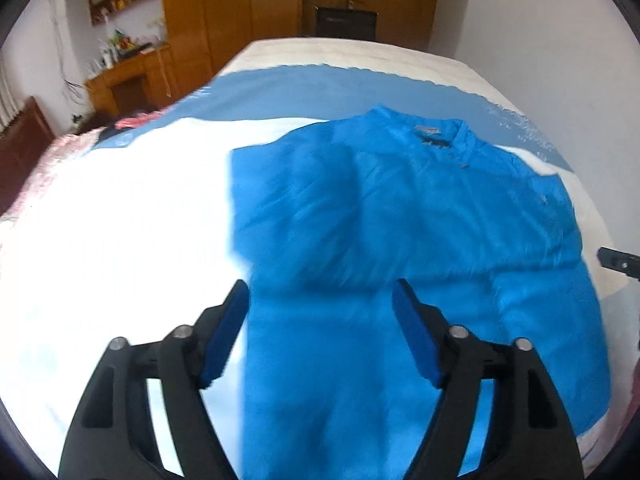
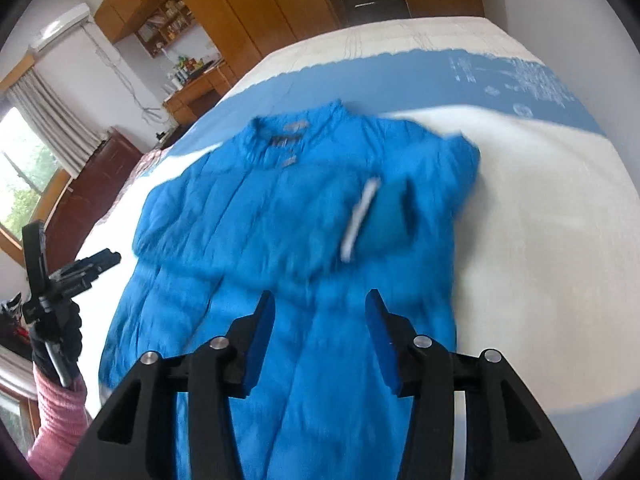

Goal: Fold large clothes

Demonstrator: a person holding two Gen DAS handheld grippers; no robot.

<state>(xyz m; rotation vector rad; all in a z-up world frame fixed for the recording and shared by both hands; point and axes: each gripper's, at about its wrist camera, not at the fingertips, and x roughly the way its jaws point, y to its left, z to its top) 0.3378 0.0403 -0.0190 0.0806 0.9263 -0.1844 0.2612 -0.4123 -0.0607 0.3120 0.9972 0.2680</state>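
**Inspector:** Jacket position?

**Operator:** Blue jacket point(image 1: 400, 220) lies spread flat on the bed point(image 1: 120, 220), collar point(image 1: 436, 136) toward the far end. In the right wrist view, one sleeve point(image 2: 384, 208) is folded in across the chest, a white strip showing along it. Both views are blurred, so finer creases I cannot confirm.

**Inspector:** Your left gripper?

**Operator:** My left gripper point(image 1: 320, 308) hangs above the jacket's lower part, jaws spread wide, nothing between the blue pads point(image 1: 224, 332).

**Inspector:** And the right?

**Operator:** My right gripper point(image 2: 320, 312) is likewise released, jaws apart over the lower front of the jacket, holding nothing.

**Inspector:** Surroundings?

**Operator:** Wooden wardrobe point(image 1: 224, 8) and desk point(image 1: 132, 76) stand beyond the bed.
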